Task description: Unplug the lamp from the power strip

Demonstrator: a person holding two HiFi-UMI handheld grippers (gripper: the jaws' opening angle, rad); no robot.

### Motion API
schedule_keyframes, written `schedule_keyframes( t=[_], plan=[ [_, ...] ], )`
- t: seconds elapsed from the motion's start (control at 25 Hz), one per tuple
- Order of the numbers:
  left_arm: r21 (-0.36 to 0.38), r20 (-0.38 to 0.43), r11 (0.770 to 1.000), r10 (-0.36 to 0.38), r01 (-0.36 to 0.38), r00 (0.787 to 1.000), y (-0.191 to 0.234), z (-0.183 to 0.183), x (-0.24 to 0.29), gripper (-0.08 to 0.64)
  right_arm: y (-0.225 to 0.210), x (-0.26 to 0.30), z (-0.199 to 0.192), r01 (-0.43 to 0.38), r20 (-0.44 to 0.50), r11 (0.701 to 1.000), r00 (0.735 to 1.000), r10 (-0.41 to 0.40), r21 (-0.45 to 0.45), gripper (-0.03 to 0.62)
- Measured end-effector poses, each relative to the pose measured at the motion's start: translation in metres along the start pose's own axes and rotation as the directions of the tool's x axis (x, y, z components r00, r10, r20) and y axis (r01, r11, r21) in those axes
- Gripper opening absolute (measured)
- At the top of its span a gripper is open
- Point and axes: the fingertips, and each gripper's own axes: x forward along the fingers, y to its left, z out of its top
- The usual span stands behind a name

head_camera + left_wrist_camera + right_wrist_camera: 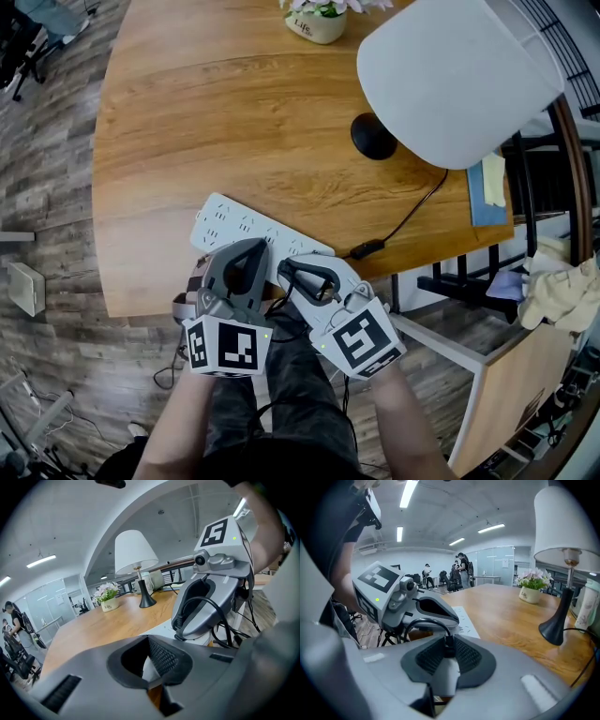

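Observation:
A white power strip [246, 225] lies at the near edge of the wooden table [206, 122]. The lamp, with a white shade [455, 80] and a black base [373, 136], stands at the back right. Its black cord [412, 211] runs past an inline switch [367, 249] and off the table's edge. My left gripper [251, 247] is shut on the strip's near end, whose white edge shows between its pads [161, 658]. Beside it, my right gripper [289, 269] is shut on a black plug [449, 645], from which a black cord loops up.
A small flower pot [317, 21] stands at the table's far edge. A blue notebook [487, 192] lies under the lampshade at the right edge. Dark chairs and a heap of cloth [562, 291] crowd the floor to the right. People stand in the far office.

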Motion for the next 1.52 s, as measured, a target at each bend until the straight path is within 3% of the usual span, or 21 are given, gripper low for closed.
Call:
schedule_keyframes(
  t=[0.08, 0.24, 0.44, 0.68, 0.76, 0.92, 1.12, 1.32, 1.52],
  plan=[
    [-0.012, 0.001, 1.000, -0.003, 0.003, 1.000, 0.0001, 0.0007, 0.0006, -0.005, 0.0013, -0.0005, -0.0004, 0.028, -0.012, 0.999, 1.000, -0.028, -0.037, 0.071],
    [-0.015, 0.002, 1.000, -0.003, 0.003, 1.000, -0.0002, 0.0007, 0.0011, -0.005, 0.0078, -0.0015, -0.0039, 0.097, -0.010, 0.972, 0.995, -0.102, -0.214, 0.071],
    [-0.016, 0.001, 1.000, -0.007, 0.007, 1.000, -0.0003, 0.0010, 0.0005, -0.005, 0.0048, -0.0024, -0.0017, 0.035, 0.023, 0.996, 0.999, -0.034, -0.078, 0.071],
    [-0.021, -0.004, 1.000, -0.010, 0.010, 1.000, -0.0014, -0.0004, 0.0002, -0.005, 0.0021, -0.0014, 0.0005, -0.023, 0.011, 1.000, 1.000, 0.023, 0.001, 0.071],
    [-0.023, -0.007, 1.000, -0.011, 0.011, 1.000, -0.0013, -0.0007, 0.0006, -0.005, 0.0028, -0.0018, 0.0001, -0.006, 0.001, 1.000, 1.000, 0.006, -0.029, 0.070],
    [-0.025, -0.004, 1.000, -0.012, 0.012, 1.000, -0.0010, 0.0010, 0.0015, -0.006, 0.0080, -0.0014, -0.0034, 0.055, -0.032, 0.978, 0.998, -0.062, -0.200, 0.069],
    [-0.014, -0.008, 1.000, -0.007, 0.007, 1.000, -0.0015, 0.0012, 0.0009, -0.006, 0.0059, -0.0032, 0.0000, 0.015, 0.025, 0.997, 1.000, -0.014, -0.072, 0.069],
    [-0.014, -0.009, 1.000, -0.007, 0.007, 1.000, -0.0022, 0.0003, 0.0009, -0.006, 0.0022, -0.0026, 0.0013, -0.029, 0.018, 1.000, 0.999, 0.029, 0.006, 0.069],
    [-0.023, -0.006, 1.000, -0.012, 0.012, 1.000, -0.0020, 0.0005, 0.0014, -0.006, 0.0072, -0.0033, -0.0012, 0.020, 0.009, 0.995, 1.000, -0.019, -0.101, 0.069]
  ],
)
